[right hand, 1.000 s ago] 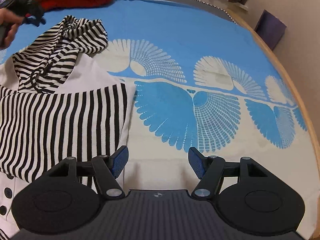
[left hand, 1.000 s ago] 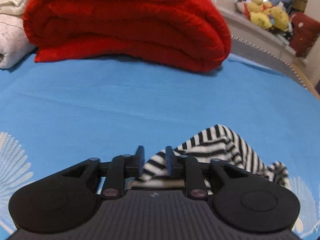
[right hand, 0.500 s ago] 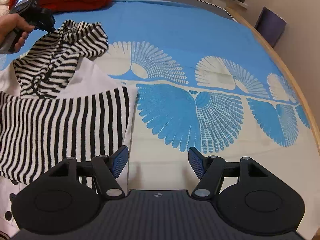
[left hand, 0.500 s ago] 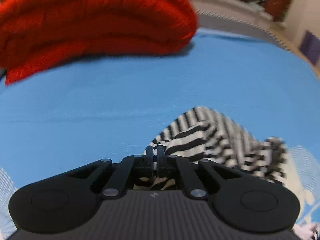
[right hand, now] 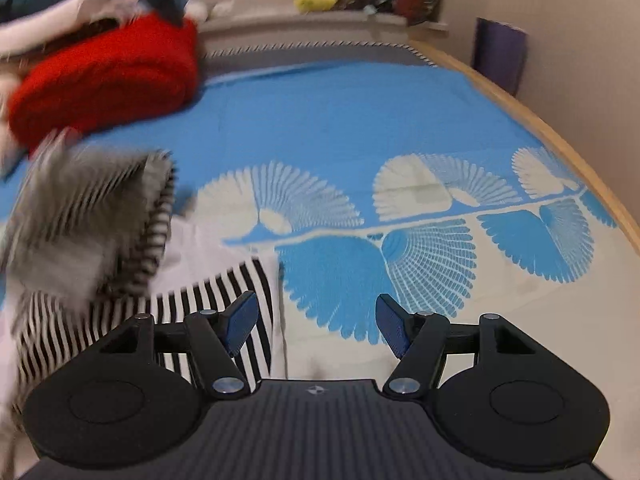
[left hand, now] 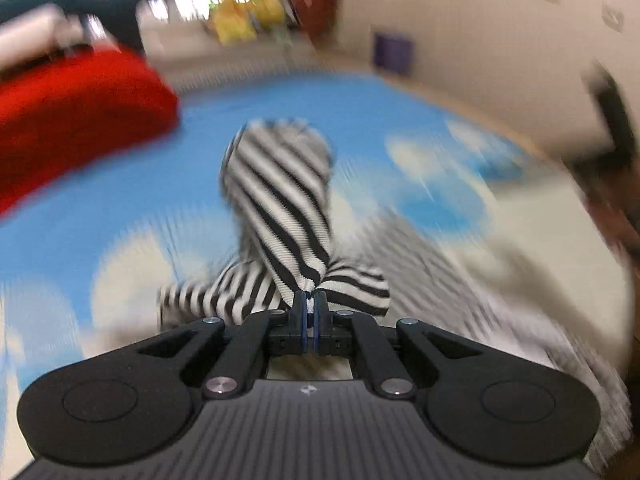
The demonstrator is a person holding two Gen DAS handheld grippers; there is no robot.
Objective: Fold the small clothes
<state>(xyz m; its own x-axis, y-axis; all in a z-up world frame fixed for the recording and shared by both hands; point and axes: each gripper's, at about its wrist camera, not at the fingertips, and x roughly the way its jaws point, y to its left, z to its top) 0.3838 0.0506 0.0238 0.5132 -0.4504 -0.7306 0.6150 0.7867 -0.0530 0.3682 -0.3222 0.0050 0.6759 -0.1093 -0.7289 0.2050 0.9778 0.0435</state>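
In the left view, our left tongs [left hand: 309, 312] are clenched on the hood of the striped top [left hand: 280, 208]. We lift it off the blue bed cover [left hand: 120, 200], probably to fold it over. Everything else is blurry.

In the right view, our right tongs [right hand: 314, 330] are released, holding nothing, just beside the top's edge. The raised hood is smeared.
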